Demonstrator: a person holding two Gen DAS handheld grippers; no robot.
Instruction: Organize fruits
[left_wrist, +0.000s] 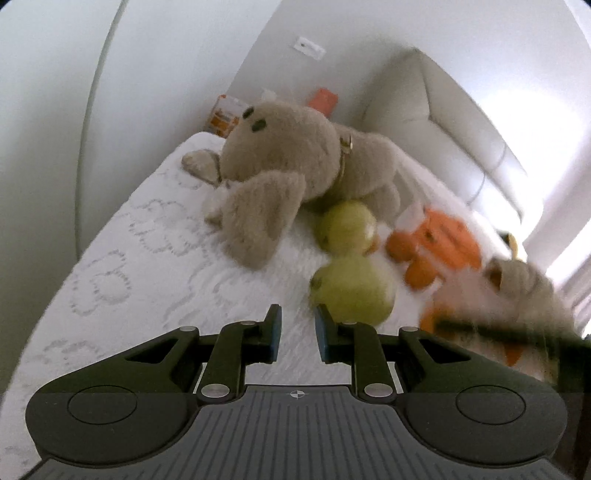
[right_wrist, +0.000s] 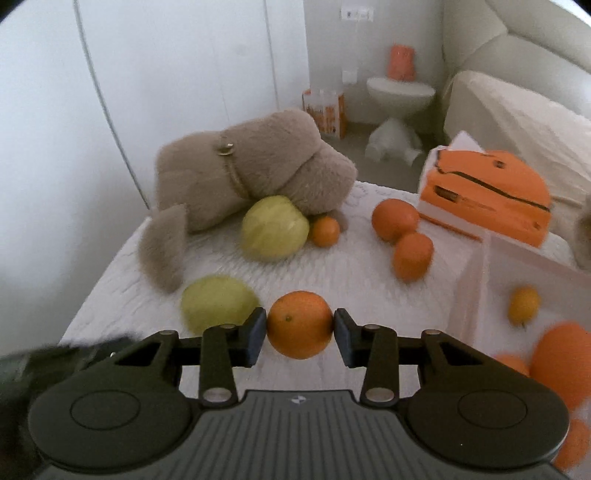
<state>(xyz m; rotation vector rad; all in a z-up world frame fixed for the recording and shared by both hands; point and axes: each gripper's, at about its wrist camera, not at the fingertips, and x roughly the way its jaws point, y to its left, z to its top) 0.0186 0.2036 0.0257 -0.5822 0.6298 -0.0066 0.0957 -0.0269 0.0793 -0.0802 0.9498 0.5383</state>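
Fruit lies scattered on the white bed cover (right_wrist: 332, 266) in front of both tools. The right gripper (right_wrist: 300, 325) holds an orange (right_wrist: 300, 324) between its two pads, which touch the fruit on both sides. Just to the left of this gripper lies a green fruit (right_wrist: 218, 302), and further ahead a second green fruit (right_wrist: 275, 228) rests against the beige plush toy (right_wrist: 258, 162), with a small orange (right_wrist: 325, 230) touching it. Ahead and to the right, two oranges (right_wrist: 402, 236) lie together (they touch each other) near an orange box (right_wrist: 487, 195). At the right of the gripper stands a pale bin (right_wrist: 476, 280) with more orange fruits inside. The left gripper (left_wrist: 297, 332) is narrowly open and holds nothing; the nearer green fruit (left_wrist: 351, 291) lies just ahead of its right finger.
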